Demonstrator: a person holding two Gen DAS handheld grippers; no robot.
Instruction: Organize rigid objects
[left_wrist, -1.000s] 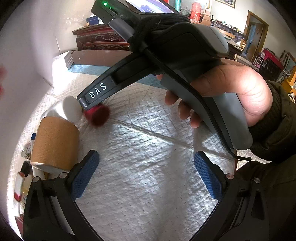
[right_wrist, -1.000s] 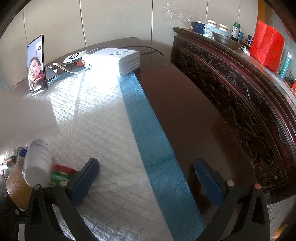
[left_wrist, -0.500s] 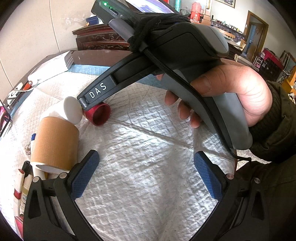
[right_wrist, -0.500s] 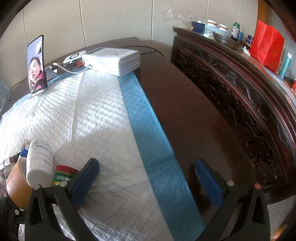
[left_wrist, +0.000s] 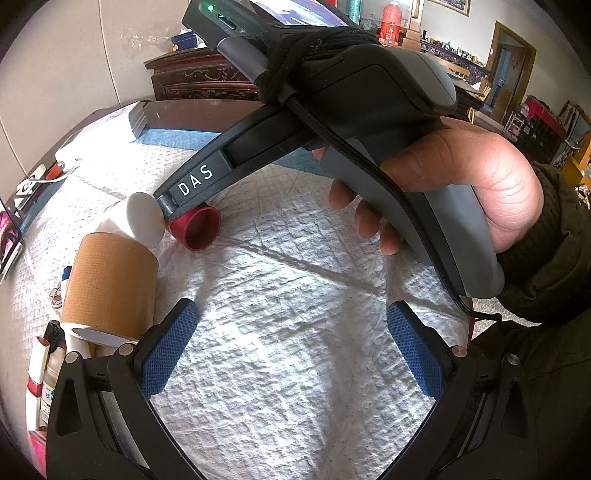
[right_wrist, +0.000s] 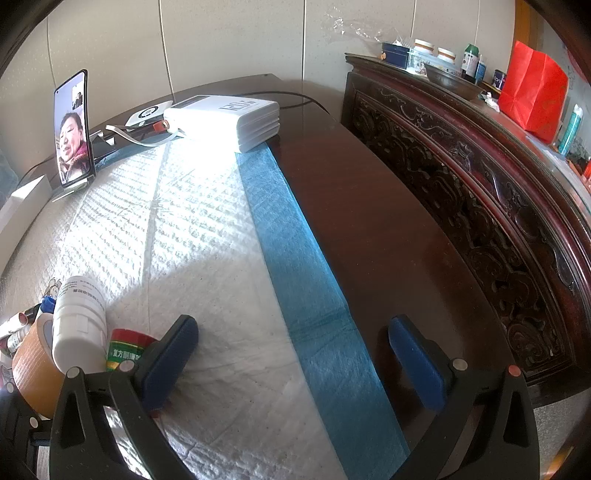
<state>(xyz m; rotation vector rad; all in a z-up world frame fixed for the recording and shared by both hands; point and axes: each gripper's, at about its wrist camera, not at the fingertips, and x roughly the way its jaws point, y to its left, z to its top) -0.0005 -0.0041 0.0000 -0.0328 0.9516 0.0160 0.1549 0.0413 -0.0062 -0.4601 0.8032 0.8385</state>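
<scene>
On the white quilted pad lie a white bottle (left_wrist: 142, 219) (right_wrist: 77, 321), a small red-capped can (left_wrist: 195, 228) (right_wrist: 125, 349) and a brown tape roll (left_wrist: 109, 284) (right_wrist: 31, 373), side by side at the left. My left gripper (left_wrist: 291, 350) is open over bare pad, right of the tape roll. My right gripper (right_wrist: 291, 363) is open too, its left finger (right_wrist: 166, 362) just beside the red-capped can, nothing between the pads. In the left wrist view a hand (left_wrist: 469, 192) holds the right gripper's body, whose tip rests by the can.
Pens and small tubes (left_wrist: 40, 365) lie at the left edge. A phone on a stand (right_wrist: 72, 129) and a white box (right_wrist: 229, 118) sit at the pad's far end. A blue strip (right_wrist: 306, 280) borders the pad, then dark wooden table (right_wrist: 388, 240) and a carved cabinet (right_wrist: 480, 177).
A blurred white shape that covered the left of both views one second ago has gone. The bottle and can have settled still. Neither gripper has moved much.
</scene>
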